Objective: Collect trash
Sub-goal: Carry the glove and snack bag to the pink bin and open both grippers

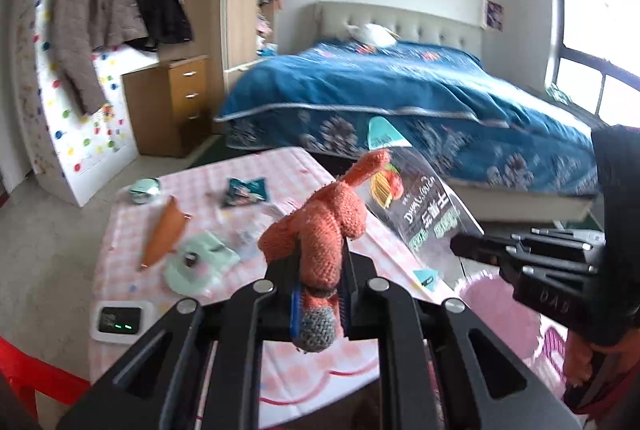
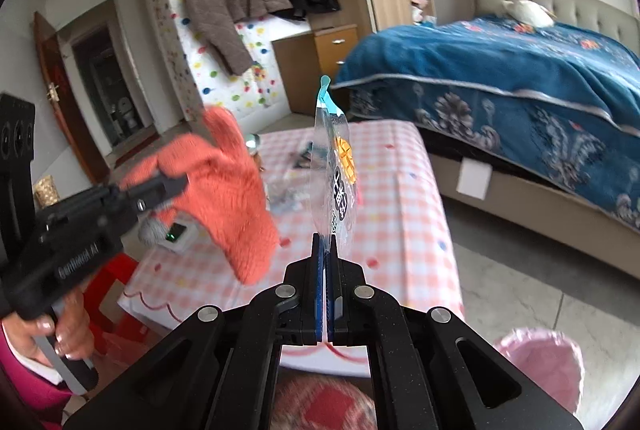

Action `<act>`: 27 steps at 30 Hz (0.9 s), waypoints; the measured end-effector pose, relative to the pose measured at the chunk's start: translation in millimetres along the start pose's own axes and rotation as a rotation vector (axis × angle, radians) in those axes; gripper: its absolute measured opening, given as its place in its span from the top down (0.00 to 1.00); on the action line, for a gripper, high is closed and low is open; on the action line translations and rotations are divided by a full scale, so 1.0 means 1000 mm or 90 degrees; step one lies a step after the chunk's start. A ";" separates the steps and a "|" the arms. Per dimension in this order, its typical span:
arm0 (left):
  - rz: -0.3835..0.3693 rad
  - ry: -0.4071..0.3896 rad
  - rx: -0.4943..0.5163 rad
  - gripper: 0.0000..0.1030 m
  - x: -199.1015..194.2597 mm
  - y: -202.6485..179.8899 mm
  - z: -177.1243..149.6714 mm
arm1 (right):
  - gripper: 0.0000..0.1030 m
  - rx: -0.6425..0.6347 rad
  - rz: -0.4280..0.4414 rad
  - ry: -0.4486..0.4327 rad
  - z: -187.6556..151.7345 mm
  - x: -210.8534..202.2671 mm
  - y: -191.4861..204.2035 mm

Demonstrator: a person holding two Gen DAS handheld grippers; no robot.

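My left gripper (image 1: 320, 262) is shut on an orange knitted glove (image 1: 324, 226) with a grey cuff, held above the pink checked table (image 1: 132, 270). My right gripper (image 2: 325, 246) is shut on the bottom edge of a clear plastic snack bag (image 2: 336, 170) with a teal top, which stands upright. In the left wrist view the snack bag (image 1: 420, 206) and the right gripper (image 1: 460, 248) are to the right of the glove. In the right wrist view the left gripper (image 2: 176, 186) and the glove (image 2: 228, 198) are at the left. A pink-lined trash bin (image 2: 548, 362) stands on the floor at lower right.
On the table lie an orange wrapper (image 1: 166, 230), a teal packet (image 1: 244, 190), mint-green paper (image 1: 200, 262), a round tin (image 1: 144, 190) and a white device with green lights (image 1: 120, 320). A red stool (image 2: 108, 290) stands at the table's near left. A blue-covered bed (image 2: 520, 70) lies beyond.
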State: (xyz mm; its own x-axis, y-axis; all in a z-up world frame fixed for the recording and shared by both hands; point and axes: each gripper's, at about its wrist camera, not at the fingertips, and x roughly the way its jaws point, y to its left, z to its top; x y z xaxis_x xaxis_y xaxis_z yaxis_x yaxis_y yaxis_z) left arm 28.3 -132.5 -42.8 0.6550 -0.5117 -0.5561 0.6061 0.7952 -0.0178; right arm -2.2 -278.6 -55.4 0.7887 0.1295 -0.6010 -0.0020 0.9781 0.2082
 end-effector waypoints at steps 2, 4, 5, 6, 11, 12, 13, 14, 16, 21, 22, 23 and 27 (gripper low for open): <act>-0.026 0.002 0.013 0.89 0.002 -0.016 -0.003 | 1.00 0.011 -0.013 0.002 -0.009 -0.009 -0.007; -0.053 0.002 0.027 0.89 0.004 -0.034 -0.004 | 1.00 0.029 -0.045 0.001 -0.022 -0.026 -0.019; -0.063 0.003 0.033 0.89 0.006 -0.042 -0.004 | 1.00 0.030 -0.045 0.002 -0.023 -0.027 -0.019; -0.075 0.004 0.039 0.89 0.008 -0.051 -0.004 | 1.00 0.040 -0.060 0.000 -0.029 -0.036 -0.026; -0.143 0.007 0.091 0.89 0.020 -0.108 -0.005 | 0.99 0.081 -0.118 -0.009 -0.053 -0.068 -0.053; -0.153 0.008 0.098 0.89 0.022 -0.118 -0.006 | 0.99 0.094 -0.139 -0.010 -0.061 -0.078 -0.062; -0.167 0.009 0.107 0.89 0.025 -0.129 -0.008 | 0.99 0.099 -0.148 -0.010 -0.064 -0.082 -0.065; -0.179 0.011 0.115 0.89 0.028 -0.140 -0.009 | 0.99 0.105 -0.157 -0.009 -0.067 -0.085 -0.069; -0.197 0.015 0.128 0.89 0.033 -0.158 -0.012 | 0.99 0.127 -0.182 -0.004 -0.081 -0.098 -0.082; -0.231 0.040 0.160 0.88 0.049 -0.198 -0.021 | 0.99 0.177 -0.218 0.009 -0.108 -0.119 -0.119; -0.237 0.045 0.170 0.88 0.054 -0.207 -0.022 | 0.99 0.181 -0.219 0.009 -0.109 -0.122 -0.123; -0.239 0.048 0.176 0.88 0.056 -0.211 -0.023 | 0.98 0.195 -0.223 0.012 -0.115 -0.125 -0.131; -0.260 0.074 0.191 0.88 0.071 -0.230 -0.025 | 0.98 0.225 -0.227 0.018 -0.125 -0.127 -0.154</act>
State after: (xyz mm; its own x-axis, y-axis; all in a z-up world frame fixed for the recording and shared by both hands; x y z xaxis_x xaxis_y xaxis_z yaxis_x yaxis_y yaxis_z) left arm -76.0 -343.8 -98.8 0.2943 -0.7077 -0.6422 0.9156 0.4015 -0.0228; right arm -179.3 -425.4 -107.4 0.6854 -0.1930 -0.7021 0.4763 0.8482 0.2318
